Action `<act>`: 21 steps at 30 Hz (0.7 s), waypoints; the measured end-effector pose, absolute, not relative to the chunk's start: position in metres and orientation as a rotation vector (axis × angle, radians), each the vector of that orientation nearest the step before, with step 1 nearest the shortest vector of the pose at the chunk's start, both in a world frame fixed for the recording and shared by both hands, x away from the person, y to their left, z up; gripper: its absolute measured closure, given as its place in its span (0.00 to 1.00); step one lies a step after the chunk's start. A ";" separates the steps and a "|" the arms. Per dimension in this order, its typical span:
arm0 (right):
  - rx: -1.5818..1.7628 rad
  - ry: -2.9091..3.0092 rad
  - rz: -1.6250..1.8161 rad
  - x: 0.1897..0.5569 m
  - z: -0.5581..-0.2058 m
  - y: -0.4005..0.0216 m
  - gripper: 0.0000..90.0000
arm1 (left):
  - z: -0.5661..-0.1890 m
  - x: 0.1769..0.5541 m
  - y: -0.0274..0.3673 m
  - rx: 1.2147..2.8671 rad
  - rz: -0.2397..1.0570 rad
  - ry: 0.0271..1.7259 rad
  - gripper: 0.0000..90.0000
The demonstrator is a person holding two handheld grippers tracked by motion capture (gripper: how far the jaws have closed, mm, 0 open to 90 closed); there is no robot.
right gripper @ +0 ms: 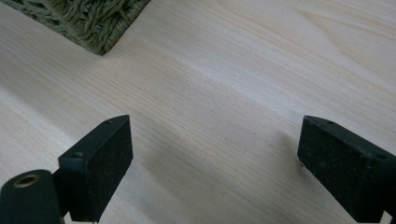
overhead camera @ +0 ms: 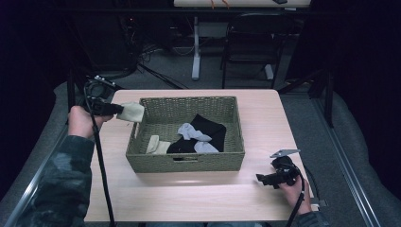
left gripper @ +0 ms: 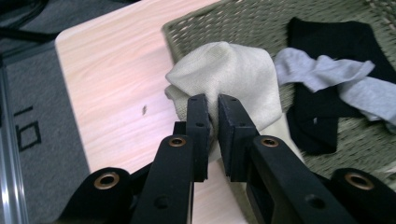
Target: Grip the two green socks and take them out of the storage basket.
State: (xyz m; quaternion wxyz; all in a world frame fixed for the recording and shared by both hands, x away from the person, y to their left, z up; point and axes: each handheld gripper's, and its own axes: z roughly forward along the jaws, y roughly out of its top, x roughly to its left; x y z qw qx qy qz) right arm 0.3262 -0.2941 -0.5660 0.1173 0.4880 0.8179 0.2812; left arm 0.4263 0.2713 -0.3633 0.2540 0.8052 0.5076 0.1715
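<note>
Socks lie in a woven basket [overhead camera: 142,158] that sits in the middle of a light wooden table [overhead camera: 265,123]; the basket is greenish and has a slot handle in its near wall. Inside it there is a black sock [overhead camera: 210,127], with a grey sock [overhead camera: 191,132] lying across it, and a cream sock [overhead camera: 157,145] rests in the near left part of the basket, just beside the black one.

The left gripper [overhead camera: 115,109] is up by the far left corner of the basket; its jaws are pinched tight on another cream sock [overhead camera: 131,112], which hangs in the air at the basket's rim, partly over the table and partly over the basket. In the left gripper view the two black jaws meet on a fold of this held sock [left gripper: 224,79], and the cloth bulges out past them; the grey sock [left gripper: 327,74] and the black sock [left gripper: 331,42] show behind it inside the basket [left gripper: 224,23]. A person's left hand [overhead camera: 80,120] holds this gripper, and a dark cable trails down from it.

The right gripper [overhead camera: 261,179] rests low near the right front edge of the table, well apart from the basket; the right hand [overhead camera: 295,189] holds it. In the right gripper view its jaws stand wide apart with nothing between them but bare table [right gripper: 224,93]; a corner of the basket [right gripper: 93,18] shows at the top left.
</note>
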 end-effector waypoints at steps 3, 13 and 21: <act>1.426 2.394 0.819 0.326 -0.566 -0.294 0.11 | -0.368 0.423 0.285 2.167 0.466 1.418 0.93; 1.436 2.392 0.828 0.326 -0.566 -0.294 0.11 | -0.405 0.413 0.319 2.107 0.457 1.556 0.93; 1.426 2.405 0.819 0.327 -0.567 -0.293 0.11 | -0.442 0.411 0.336 2.080 0.417 1.645 0.93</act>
